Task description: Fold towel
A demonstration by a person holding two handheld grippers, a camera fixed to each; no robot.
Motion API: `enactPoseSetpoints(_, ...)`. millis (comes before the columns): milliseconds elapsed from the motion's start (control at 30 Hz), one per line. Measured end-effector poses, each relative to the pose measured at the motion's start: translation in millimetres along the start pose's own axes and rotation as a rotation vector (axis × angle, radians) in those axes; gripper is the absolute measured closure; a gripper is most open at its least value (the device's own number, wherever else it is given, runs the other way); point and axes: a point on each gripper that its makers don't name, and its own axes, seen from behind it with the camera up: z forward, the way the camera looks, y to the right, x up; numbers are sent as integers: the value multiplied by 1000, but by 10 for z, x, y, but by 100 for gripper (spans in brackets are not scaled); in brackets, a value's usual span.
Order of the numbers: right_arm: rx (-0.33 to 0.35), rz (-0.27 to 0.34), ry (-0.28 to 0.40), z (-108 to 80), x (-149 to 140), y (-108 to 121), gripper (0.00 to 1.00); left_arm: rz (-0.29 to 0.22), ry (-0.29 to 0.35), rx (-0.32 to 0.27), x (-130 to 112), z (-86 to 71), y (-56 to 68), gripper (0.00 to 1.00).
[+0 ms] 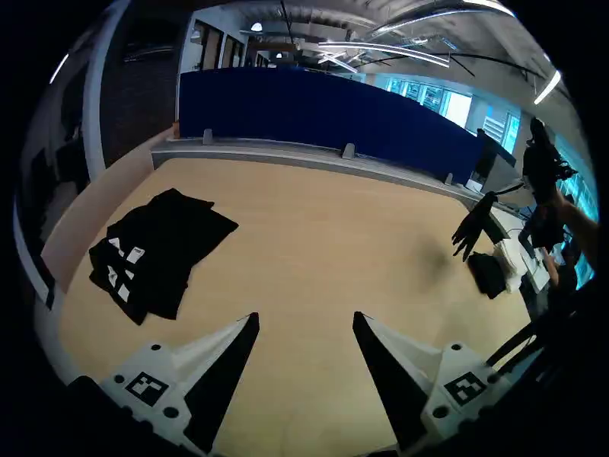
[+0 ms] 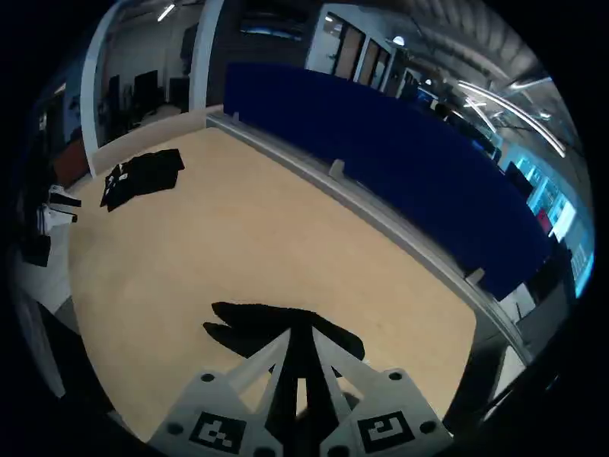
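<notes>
One black towel in right tool

Table: we record a broad, pale wood-grain top, matte, with a grey rail running along its far edge. Near the far left corner lies a stack of black cloths. They are folded flat, and small white tags show along the near side. In the right gripper view we see the stack sitting far off by the same corner.
</notes>
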Motion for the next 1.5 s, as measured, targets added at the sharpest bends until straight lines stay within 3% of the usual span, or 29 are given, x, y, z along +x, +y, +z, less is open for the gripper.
enactPoseSetpoints(300,-14,6,-33,13,-304,476,96,8,-10,17,16,69,170,9)
enactPoseSetpoints(667,-32,7,-58,8,-498,823,96,18,-19,25,56,129,278,9)
enactPoseSetpoints(967,-45,16,-80,-37,-662,940,96,30,-25,18,79,190,347,9)
enactPoseSetpoints(1500,-66,76,-135,-351,-1274,999,96,52,-33,-19,111,268,520,9)
